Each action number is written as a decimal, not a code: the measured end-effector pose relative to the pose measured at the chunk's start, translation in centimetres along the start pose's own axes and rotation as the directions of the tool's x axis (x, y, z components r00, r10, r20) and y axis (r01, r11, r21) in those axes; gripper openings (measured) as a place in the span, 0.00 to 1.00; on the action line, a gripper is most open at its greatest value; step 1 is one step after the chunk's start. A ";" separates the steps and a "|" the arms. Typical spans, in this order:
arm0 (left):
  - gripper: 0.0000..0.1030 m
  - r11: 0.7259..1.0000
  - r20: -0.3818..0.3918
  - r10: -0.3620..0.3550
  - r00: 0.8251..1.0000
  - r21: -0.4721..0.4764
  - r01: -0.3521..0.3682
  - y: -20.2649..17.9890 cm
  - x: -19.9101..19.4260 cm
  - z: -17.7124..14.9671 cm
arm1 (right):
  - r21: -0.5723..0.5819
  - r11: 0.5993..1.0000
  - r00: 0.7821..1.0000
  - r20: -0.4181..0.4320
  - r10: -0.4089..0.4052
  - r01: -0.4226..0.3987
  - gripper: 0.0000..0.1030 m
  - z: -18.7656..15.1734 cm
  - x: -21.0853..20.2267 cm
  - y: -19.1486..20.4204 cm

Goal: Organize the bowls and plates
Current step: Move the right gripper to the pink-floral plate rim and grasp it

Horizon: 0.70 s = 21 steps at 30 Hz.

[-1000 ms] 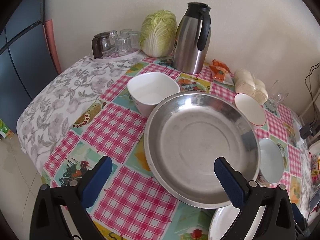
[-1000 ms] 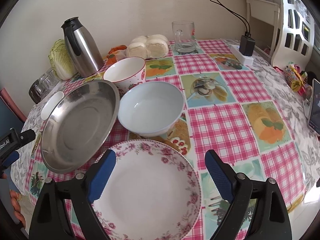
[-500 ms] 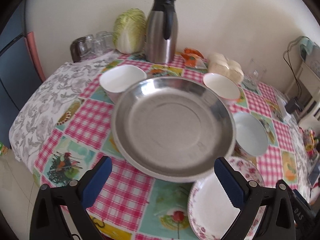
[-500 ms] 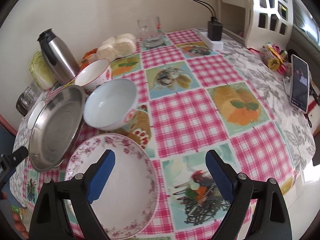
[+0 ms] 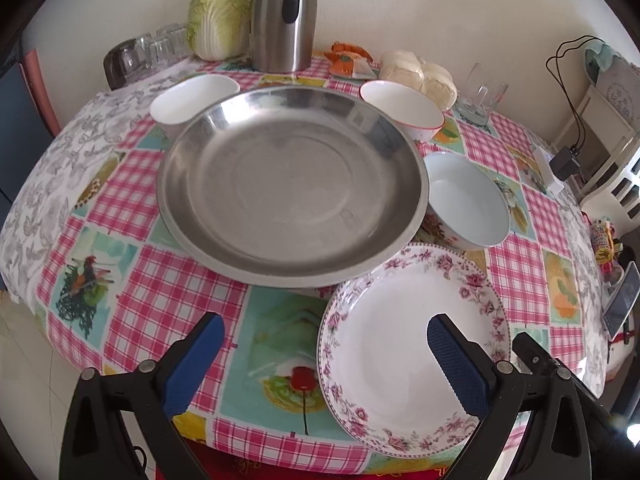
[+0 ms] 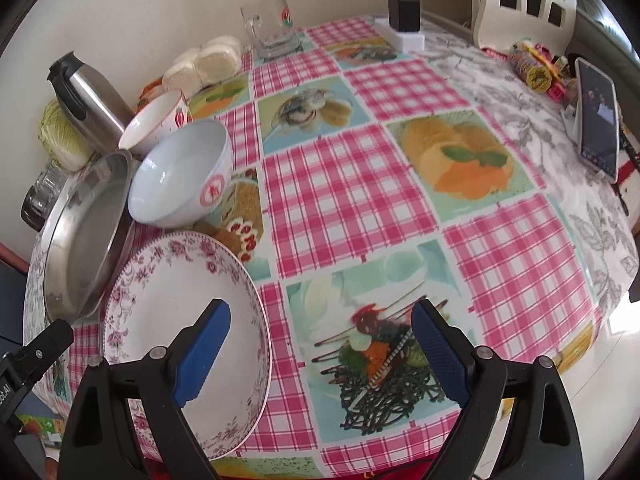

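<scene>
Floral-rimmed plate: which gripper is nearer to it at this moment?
Roughly equal, the right perhaps slightly nearer. The right gripper has its left finger over the floral-rimmed plate; the left gripper has its right finger over the same plate. Both are open, neither gripping.

The right hand-held gripper [image 6: 320,336] hangs over the near edge of the tabletop [image 6: 352,200], its blue pads [image 6: 202,350] spread wide with nothing between them. Under its left pad lies a floral plate [image 6: 160,292] at the near left corner. Just beyond the plate sits a steel pan [image 6: 86,232], and beside that a pale blue bowl [image 6: 180,172], with a white bowl [image 6: 154,126] behind it. A steel flask [image 6: 90,96], a cabbage [image 6: 60,136] and buns [image 6: 208,60] stand along the far left edge, a glass mug [image 6: 272,24] further along. A phone [image 6: 598,120] lies at the right edge. The tip of the left hand-held gripper [image 6: 48,340] shows at the left.
</scene>
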<state>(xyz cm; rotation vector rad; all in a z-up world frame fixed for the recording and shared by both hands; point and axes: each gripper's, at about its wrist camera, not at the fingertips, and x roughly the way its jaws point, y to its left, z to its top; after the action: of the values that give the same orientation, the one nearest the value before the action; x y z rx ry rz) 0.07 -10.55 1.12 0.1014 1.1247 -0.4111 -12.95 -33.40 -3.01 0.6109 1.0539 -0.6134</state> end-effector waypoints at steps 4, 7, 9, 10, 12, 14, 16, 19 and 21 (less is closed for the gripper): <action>0.99 1.000 -0.043 0.014 0.999 0.010 -0.014 -0.3 1.2 -0.4 | 0.000 1.000 0.999 -0.032 -0.007 0.007 0.90 -0.1 0.7 0.0; 0.99 1.000 -0.078 -0.002 0.997 0.001 0.002 -0.4 2.1 -0.7 | -0.010 1.000 0.999 -0.044 -0.003 0.003 0.90 -0.2 1.1 0.3; 0.99 1.000 -0.098 0.000 0.995 -0.004 0.000 -0.5 2.7 -0.8 | -0.016 1.000 0.998 -0.058 -0.001 0.000 0.90 -0.3 1.6 0.5; 0.99 1.000 -0.107 0.004 0.994 -0.005 -0.004 -0.5 3.1 -0.9 | -0.018 1.000 0.998 -0.064 -0.001 0.000 0.89 -0.3 1.8 0.6; 0.98 1.000 -0.119 0.014 0.993 -0.003 -0.015 -0.5 3.5 -0.8 | -0.025 1.000 0.998 -0.070 0.000 -0.001 0.90 -0.3 2.0 0.8; 0.98 1.000 -0.133 0.020 0.991 -0.006 -0.021 -0.6 4.1 -0.8 | -0.028 1.000 0.998 -0.070 -0.001 -0.001 0.90 -0.3 2.1 1.0; 0.97 1.000 -0.148 0.020 0.989 -0.012 -0.023 -0.6 4.7 -0.8 | -0.030 1.000 0.997 -0.076 -0.001 -0.002 0.90 -0.4 2.5 1.1; 0.96 0.999 -0.171 0.027 0.985 -0.020 -0.031 -0.6 5.5 -0.8 | -0.038 0.999 0.997 -0.071 -0.005 0.002 0.90 -0.4 2.9 1.1; 0.95 0.999 -0.181 0.032 0.983 -0.023 -0.037 -0.6 5.9 -0.8 | -0.055 0.998 0.998 -0.067 0.001 -0.004 0.89 -0.4 3.1 1.5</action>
<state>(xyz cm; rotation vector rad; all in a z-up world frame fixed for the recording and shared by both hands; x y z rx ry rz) 1.38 -12.44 -4.44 0.1367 1.3057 -0.3612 -11.00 -32.63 -5.75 0.5875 1.1288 -0.5629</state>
